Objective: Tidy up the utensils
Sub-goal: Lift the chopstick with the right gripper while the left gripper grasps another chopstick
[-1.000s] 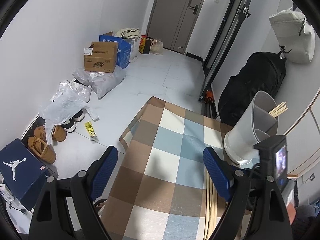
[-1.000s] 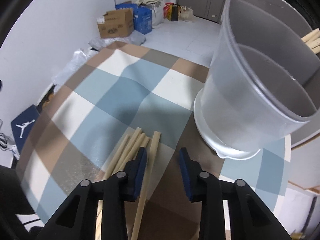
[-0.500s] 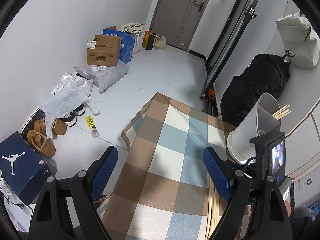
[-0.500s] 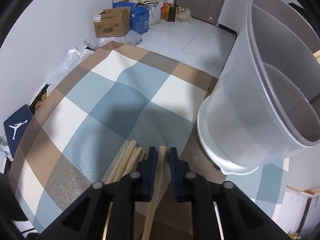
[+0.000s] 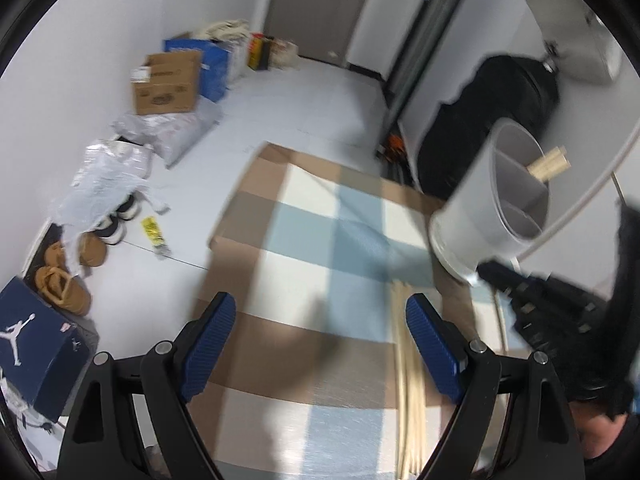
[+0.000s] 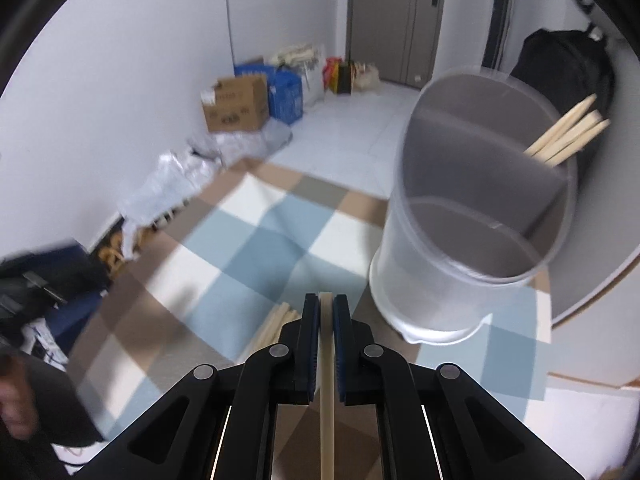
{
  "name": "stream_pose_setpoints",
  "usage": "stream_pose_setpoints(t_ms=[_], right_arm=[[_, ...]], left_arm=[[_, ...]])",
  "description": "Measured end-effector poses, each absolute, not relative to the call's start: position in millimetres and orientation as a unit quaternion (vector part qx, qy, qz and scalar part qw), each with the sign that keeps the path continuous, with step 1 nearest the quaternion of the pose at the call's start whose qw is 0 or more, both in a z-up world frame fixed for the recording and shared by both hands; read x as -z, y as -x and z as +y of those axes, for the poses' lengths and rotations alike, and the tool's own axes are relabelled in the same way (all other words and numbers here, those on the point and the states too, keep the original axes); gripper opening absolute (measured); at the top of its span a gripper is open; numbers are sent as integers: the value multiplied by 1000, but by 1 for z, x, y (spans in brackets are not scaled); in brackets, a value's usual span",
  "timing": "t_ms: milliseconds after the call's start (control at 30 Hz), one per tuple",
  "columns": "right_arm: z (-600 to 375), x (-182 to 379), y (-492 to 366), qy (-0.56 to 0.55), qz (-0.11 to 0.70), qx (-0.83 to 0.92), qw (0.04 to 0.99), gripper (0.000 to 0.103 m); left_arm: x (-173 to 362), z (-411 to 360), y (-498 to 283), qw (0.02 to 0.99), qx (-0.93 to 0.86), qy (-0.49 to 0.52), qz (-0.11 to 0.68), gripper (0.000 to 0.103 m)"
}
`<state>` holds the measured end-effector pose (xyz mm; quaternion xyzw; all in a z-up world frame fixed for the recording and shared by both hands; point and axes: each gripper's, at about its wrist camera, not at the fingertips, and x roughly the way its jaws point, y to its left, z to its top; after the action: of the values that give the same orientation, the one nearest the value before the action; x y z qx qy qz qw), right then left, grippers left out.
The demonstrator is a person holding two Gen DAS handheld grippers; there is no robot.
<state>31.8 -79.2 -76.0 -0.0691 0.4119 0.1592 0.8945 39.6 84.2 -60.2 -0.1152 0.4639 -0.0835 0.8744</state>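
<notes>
Checked tablecloth covers the work surface, w/ room clutter on the floor beyond. Nearest, right gripper has just pinched down on one chopstick and lifted it off the cloth (a sec ago jaws were only half closed around it), so pick is done and next step is likely carry to the holder. Left gripper stays wide, holding nothing, hovering by the loose chopstick pile. Further on, grey divided utensil holder stands near R edge, w/ several chopsticks already in its far compartment. Holder's near rim is between stick and target slot. Beyond: cardboard box, black bag, door.
</notes>
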Motion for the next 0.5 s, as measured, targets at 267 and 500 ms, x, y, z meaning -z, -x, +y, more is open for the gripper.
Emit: stream_pose_setpoints(t_ms=[267,500], right_arm=[[-118,34,-12,-13,356,-172,918,6],[-154,31,-9,-87,338,-162,923,6]], left_arm=[[72,25,-43,861,121,47,491,84],[86,-1,-51,851,110,8,514,71]])
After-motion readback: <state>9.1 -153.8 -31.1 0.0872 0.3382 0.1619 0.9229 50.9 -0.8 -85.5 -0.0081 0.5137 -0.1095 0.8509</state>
